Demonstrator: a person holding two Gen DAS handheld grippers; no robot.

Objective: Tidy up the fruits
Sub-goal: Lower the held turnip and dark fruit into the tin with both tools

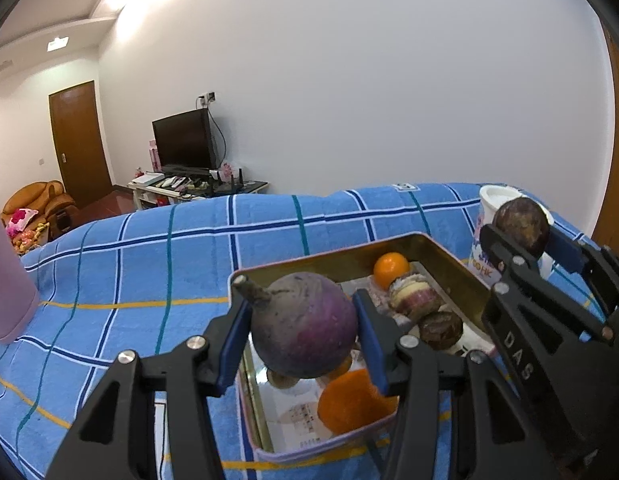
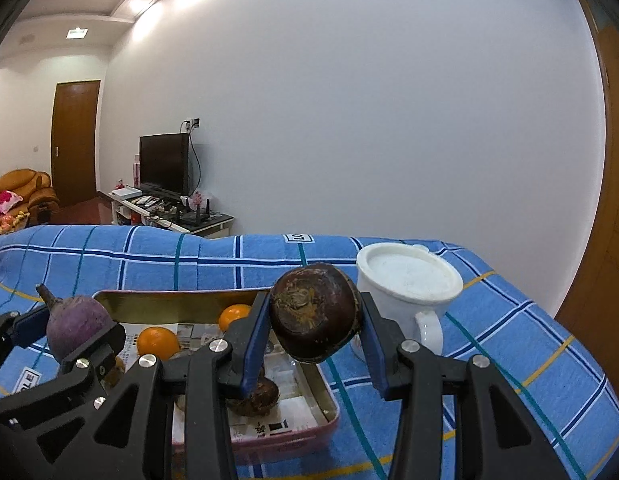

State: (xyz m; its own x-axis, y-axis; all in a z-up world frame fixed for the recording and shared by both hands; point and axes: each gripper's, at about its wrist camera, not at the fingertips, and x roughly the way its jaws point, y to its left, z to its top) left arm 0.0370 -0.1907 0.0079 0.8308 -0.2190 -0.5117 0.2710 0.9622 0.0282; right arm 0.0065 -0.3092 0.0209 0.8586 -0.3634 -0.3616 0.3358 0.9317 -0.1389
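Right wrist: two oranges [image 2: 158, 343] in tin [image 2: 181, 306], one mug [image 2: 405, 284].

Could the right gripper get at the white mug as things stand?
Probably not yet: the right gripper is shut on a dark brown fruit. The white mug stands just beyond on the blue cloth, path otherwise free.

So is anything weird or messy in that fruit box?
Nothing is spilled. The tin holds oranges and brownish fruits loosely. One pale fruit looks patchy, perhaps partly peeled. The purple fruit and dark brown fruit are held above it.
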